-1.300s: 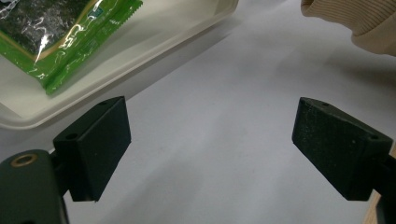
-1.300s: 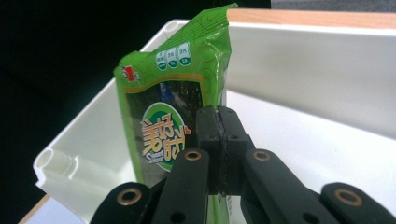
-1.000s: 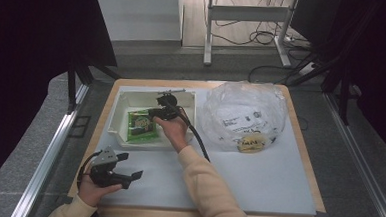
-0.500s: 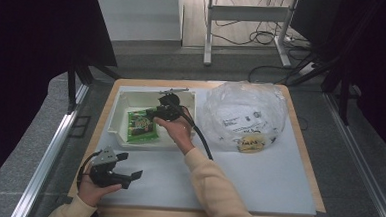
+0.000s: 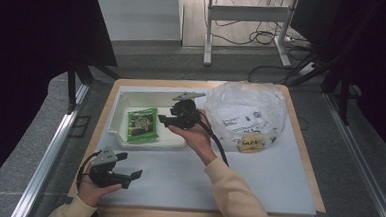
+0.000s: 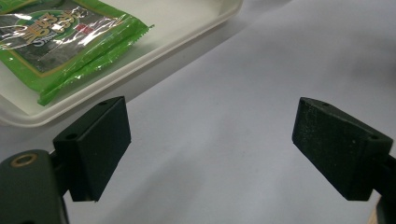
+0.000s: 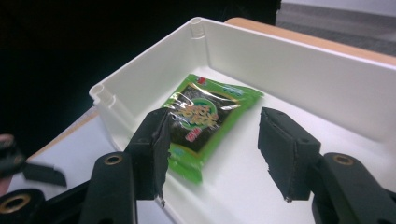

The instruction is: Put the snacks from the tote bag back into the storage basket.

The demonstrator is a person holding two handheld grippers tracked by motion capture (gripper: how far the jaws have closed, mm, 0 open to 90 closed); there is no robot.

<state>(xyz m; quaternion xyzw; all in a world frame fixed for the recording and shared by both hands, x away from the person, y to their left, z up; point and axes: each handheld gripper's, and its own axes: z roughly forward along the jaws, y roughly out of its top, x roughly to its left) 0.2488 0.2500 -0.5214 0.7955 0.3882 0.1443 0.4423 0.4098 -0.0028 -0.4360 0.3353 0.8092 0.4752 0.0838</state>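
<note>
Packet (image 5: 142, 125) lies in tray (image 5: 122, 104), right tool (image 5: 163, 120) open above.

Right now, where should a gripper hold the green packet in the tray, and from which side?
Grip the green packet at its flat sealed end edge nearest the right gripper, coming from above. It lies flat on the floor of the tray, so only the thin crimped edge likely offers a pinch; the walls block a side approach.

Packet (image 5: 142, 125) lies in tray (image 5: 120, 115), bag (image 5: 246, 114) right.
</note>
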